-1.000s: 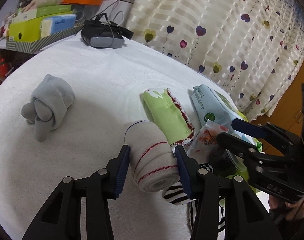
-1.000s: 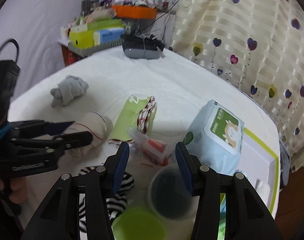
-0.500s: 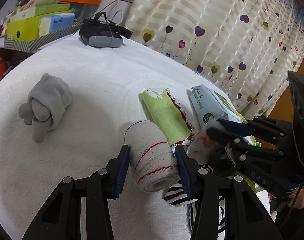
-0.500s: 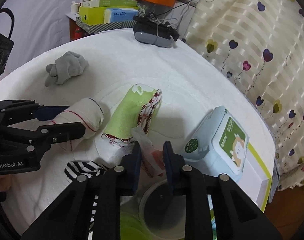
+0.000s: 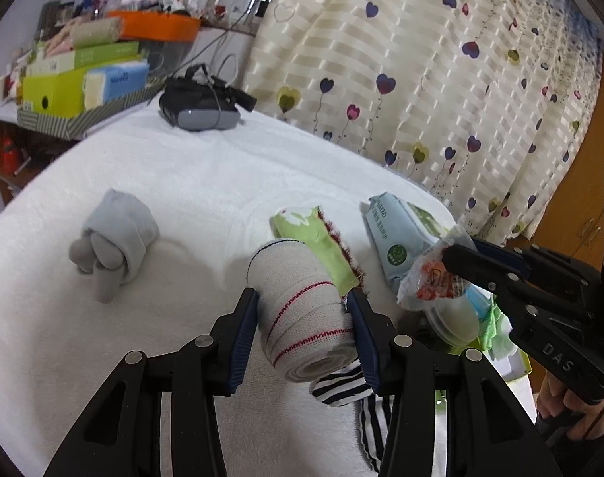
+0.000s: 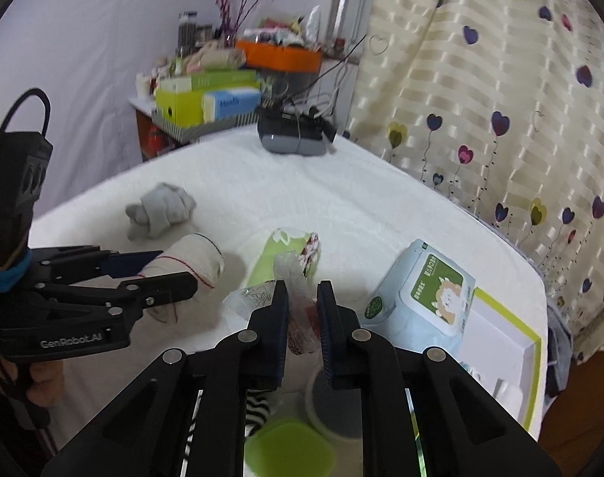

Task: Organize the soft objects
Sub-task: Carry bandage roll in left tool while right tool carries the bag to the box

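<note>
The white-covered table spreads ahead of me, with the soft things bunched at its near right edge. Largest of what I hold is the bandage roll, clamped across its width in my left gripper; its long axis runs straight along my fingers, open end toward me, far end pointing at the green cloth just beyond. The wipes pack lies to the right of that, nearer my right hand. My right gripper is pinched on a small crinkly packet, lifted over a cup, I think, though my fingers hide most of it. The grey sock bundle sits well apart to the left, nearer my left hand.
</note>
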A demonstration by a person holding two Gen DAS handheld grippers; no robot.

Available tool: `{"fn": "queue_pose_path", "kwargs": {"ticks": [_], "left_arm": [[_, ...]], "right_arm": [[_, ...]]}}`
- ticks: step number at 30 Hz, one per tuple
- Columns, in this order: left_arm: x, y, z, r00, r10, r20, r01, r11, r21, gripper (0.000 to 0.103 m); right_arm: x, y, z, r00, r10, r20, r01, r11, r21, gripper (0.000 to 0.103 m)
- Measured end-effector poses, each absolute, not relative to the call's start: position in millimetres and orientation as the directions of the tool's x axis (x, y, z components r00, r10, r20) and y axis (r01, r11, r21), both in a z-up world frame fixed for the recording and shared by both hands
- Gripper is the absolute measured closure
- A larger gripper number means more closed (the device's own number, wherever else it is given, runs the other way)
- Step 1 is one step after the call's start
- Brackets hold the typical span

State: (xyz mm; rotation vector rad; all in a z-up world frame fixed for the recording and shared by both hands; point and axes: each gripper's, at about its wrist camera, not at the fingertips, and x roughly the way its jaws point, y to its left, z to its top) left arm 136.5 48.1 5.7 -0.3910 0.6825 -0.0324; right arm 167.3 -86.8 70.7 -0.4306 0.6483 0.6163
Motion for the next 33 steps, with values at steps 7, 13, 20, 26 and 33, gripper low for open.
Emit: {"fn": "queue_pose_path", "kwargs": {"ticks": [7, 13, 20, 26, 33], "left_arm": [[124, 35, 24, 0.799, -0.123, -0.589, -0.087, 0.945, -0.315, 0.058], [111, 16, 35, 0.808, -0.106, -0.58, -0.069, 0.96, -0.272, 0.058], [97, 0, 49, 0.825, -0.097, -0.556, -0.043, 0.971, -0.233, 0.058], [90, -13, 56, 0.828, -0.121, -0.547, -0.006, 0.974, -0.225, 0.058], [85, -31, 63, 0.83, -0.148, -0.538, 0.038, 0.977, -0.209, 0.058]], "right_arm": [[147, -107, 86, 0.66, 0.434, -0.614, -0.614, 0.782, -0.106, 0.088], [127, -121, 95, 0.68, 0.449, -0.58, -0.594, 0.801, -0.076, 0.088], [109, -135, 99, 0.696, 0.443, -0.566, -0.57, 0.82, -0.059, 0.088], [100, -146, 101, 0.71, 0.426, -0.561, -0.542, 0.839, -0.05, 0.088], [90, -161, 103, 0.727, 0.414, -0.548, -0.518, 0.854, -0.042, 0.088]]}}
